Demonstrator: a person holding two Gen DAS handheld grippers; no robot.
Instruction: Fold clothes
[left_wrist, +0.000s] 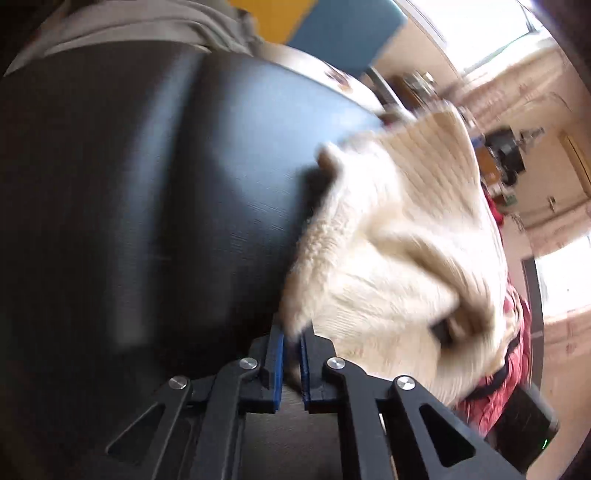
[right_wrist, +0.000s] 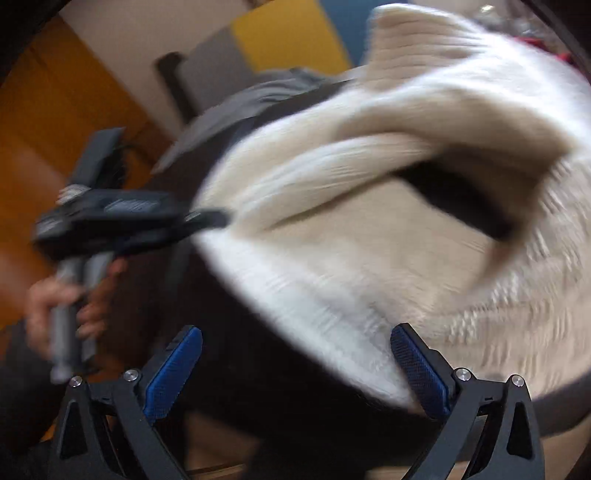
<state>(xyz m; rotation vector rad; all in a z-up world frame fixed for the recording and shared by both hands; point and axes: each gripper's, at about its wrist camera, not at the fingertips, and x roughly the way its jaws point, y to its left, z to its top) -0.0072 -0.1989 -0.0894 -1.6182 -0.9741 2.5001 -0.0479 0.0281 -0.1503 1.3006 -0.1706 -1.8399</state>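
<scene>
On the dark table (left_wrist: 147, 221), the left gripper (left_wrist: 291, 354) pinches the cream sweater's (left_wrist: 399, 258) edge. Right gripper (right_wrist: 295, 369) gapes empty; it likely needs the opposite hem next.

One cream knit sweater (left_wrist: 399, 236) lay on the one dark bench (left_wrist: 147, 203). One grey garment (left_wrist: 122, 26) beyond the sweater, one red garment (left_wrist: 498, 384) beside it. Two grippers, one hand (right_wrist: 62, 299).

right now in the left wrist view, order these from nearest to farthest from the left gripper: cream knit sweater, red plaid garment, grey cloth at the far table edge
1. Cream knit sweater: its fuzzy edge sits between the shut pads of the left gripper, just right of centre.
2. Red plaid garment: lower right, under the sweater's far side.
3. Grey cloth: top left, across the dark table at its far edge.
</scene>
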